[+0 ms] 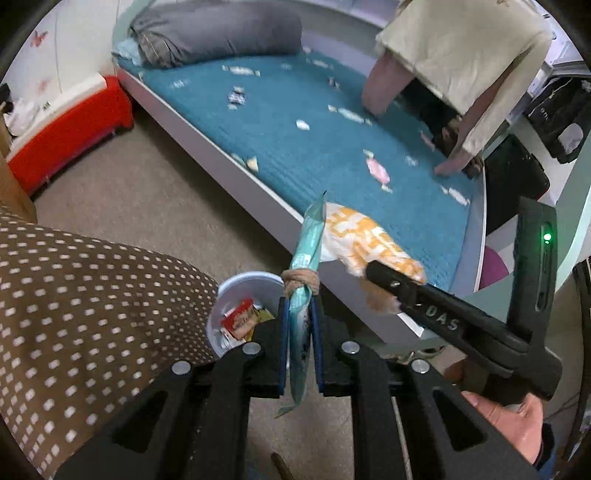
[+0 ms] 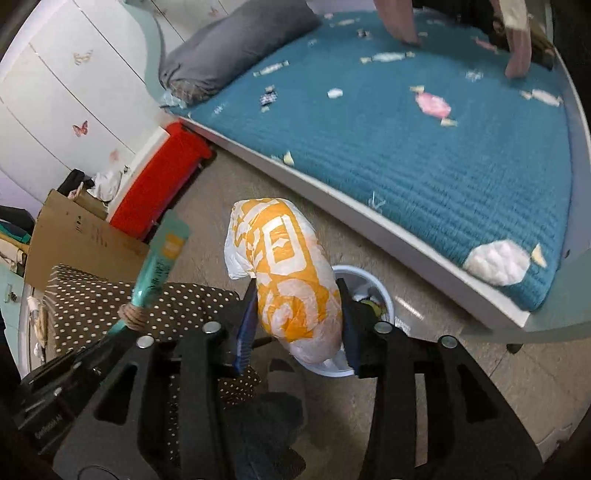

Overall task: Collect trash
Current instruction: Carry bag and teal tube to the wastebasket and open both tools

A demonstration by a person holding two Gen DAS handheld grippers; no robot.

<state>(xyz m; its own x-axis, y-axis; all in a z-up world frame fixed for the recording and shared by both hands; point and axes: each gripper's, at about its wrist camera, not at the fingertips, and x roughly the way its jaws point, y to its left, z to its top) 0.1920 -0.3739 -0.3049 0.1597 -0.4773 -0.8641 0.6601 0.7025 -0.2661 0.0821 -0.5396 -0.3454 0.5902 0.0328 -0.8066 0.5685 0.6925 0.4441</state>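
Note:
My left gripper [image 1: 301, 299] is shut on a long teal wrapper [image 1: 308, 236] that sticks up between its blue pads. It hangs beside and just above a small pale bin [image 1: 221, 299] that holds several wrappers. The right gripper [image 2: 297, 284] is shut on a crumpled orange and white plastic bag [image 2: 291, 266], which fills the gap between its fingers. The bin's rim [image 2: 384, 291] shows directly under that bag. In the left wrist view the right gripper [image 1: 373, 271] comes in from the right with the bag [image 1: 373, 240] at its tip.
A bed [image 1: 332, 147] with a teal cover carrying candy shapes and a grey pillow [image 1: 218, 33] runs along the far side. A person [image 1: 461, 55] leans on it with both hands. Brown dotted fabric [image 1: 92, 295], a red box [image 1: 70, 129] and a cardboard box [image 2: 77, 236] stand on the left.

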